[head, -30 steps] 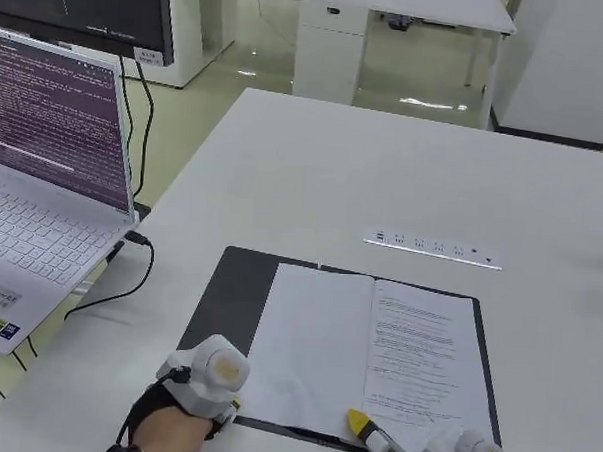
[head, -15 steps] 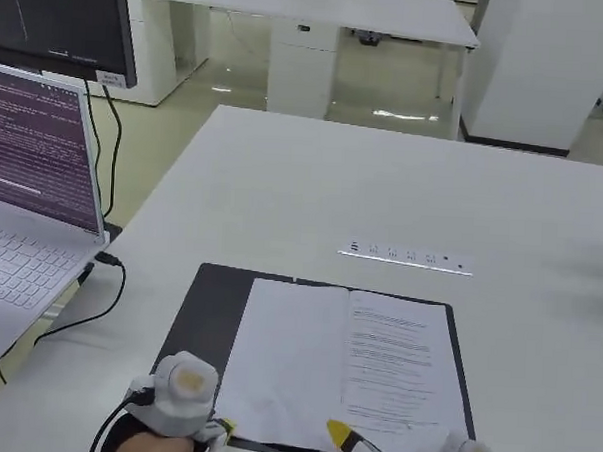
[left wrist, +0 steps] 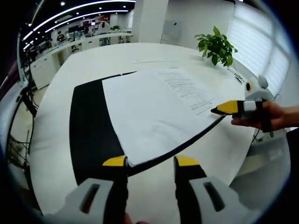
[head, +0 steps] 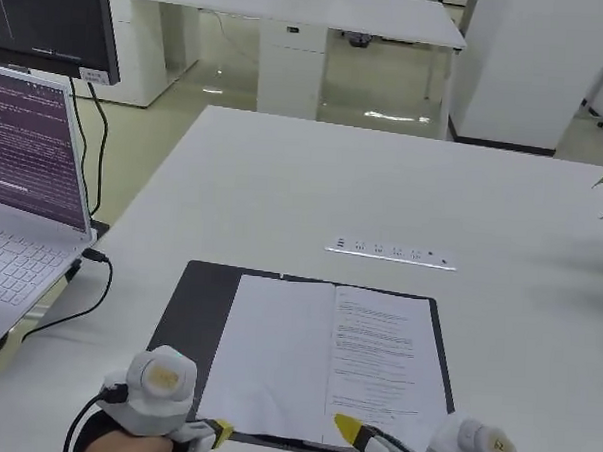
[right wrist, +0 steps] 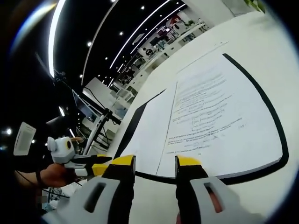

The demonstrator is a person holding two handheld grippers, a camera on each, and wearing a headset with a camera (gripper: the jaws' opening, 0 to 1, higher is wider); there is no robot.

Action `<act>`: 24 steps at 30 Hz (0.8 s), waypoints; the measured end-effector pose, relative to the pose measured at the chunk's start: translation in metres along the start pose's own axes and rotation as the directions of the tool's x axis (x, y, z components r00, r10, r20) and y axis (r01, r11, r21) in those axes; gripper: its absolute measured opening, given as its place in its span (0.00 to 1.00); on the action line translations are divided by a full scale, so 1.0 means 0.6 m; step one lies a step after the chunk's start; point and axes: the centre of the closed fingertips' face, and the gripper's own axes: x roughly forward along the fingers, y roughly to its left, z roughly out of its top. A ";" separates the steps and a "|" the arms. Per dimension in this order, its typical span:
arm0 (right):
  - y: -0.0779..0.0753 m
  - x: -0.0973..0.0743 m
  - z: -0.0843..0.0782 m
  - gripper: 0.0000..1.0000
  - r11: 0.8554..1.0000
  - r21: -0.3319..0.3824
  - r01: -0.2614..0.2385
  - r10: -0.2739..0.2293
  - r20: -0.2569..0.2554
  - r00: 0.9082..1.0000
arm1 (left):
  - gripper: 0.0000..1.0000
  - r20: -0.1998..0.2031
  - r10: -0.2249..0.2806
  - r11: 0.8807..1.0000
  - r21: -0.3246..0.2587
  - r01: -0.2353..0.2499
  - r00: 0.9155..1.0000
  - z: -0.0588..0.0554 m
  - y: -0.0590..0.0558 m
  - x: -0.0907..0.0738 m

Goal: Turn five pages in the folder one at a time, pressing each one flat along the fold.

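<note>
The folder (head: 189, 316) lies open and flat on the white table (head: 284, 175), close to its near edge. A blank sheet (head: 271, 355) lies on its left half and a printed page (head: 381, 355) on its right, the two meeting at the fold.

The left gripper (left wrist: 150, 161) sits at the folder's near left corner. Its yellow-tipped jaws stand apart and grip nothing, and the corner of the blank sheet lies just ahead of them. The right gripper (right wrist: 154, 161) sits at the folder's near edge, below the printed page and just beside the fold. Its jaws are also parted and empty.

A power strip (head: 390, 255) lies beyond the folder's far edge. A laptop (head: 22, 204) stands off the table's left edge.
</note>
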 end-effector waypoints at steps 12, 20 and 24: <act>0.012 -0.051 0.072 0.41 0.987 -0.162 0.002 0.004 0.038 0.999 | 0.46 0.034 -0.024 0.997 0.070 0.022 0.999 0.018 -0.008 -0.038; 0.014 -0.104 0.091 0.47 0.970 -0.240 0.036 -0.017 0.079 0.997 | 0.55 0.087 -0.028 0.996 0.088 0.021 0.996 0.047 -0.015 -0.076; 0.013 -0.135 0.097 0.50 0.957 -0.282 0.064 -0.037 0.101 0.994 | 0.59 0.118 -0.037 0.994 0.111 0.024 0.992 0.059 -0.023 -0.098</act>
